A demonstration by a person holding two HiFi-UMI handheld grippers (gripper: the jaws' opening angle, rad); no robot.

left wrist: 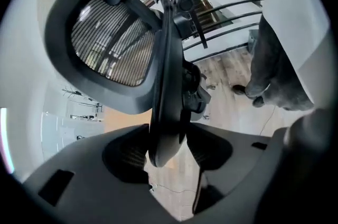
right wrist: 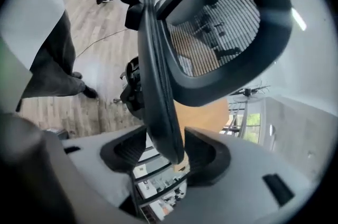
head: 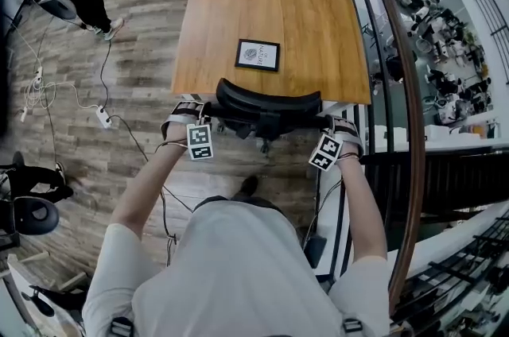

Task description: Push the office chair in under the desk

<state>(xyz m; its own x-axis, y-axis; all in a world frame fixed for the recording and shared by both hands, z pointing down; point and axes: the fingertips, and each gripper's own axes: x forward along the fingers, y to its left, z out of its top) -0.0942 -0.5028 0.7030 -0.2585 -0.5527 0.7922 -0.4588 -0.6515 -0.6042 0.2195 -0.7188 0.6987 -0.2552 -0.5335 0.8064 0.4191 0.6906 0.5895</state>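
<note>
Well, in the head view the black mesh-backed office chair [head: 269, 101] sits right against the light brown wooden desk [head: 238, 17], with the left gripper [head: 205, 117] and right gripper [head: 334, 125] at each side of its back so it goes in straight. In the left gripper view the jaws stand wide, the chair's rim [left wrist: 168, 91] loose between them. In the right gripper view it is the same, so the push looks done.

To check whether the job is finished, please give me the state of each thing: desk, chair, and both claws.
desk: bears a framed card, lying flat.
office chair: back at the desk's near edge, seat out of sight.
left claw: open, the chair back's rim between its pads.
right claw: open, the chair back's rim between its pads.
</note>
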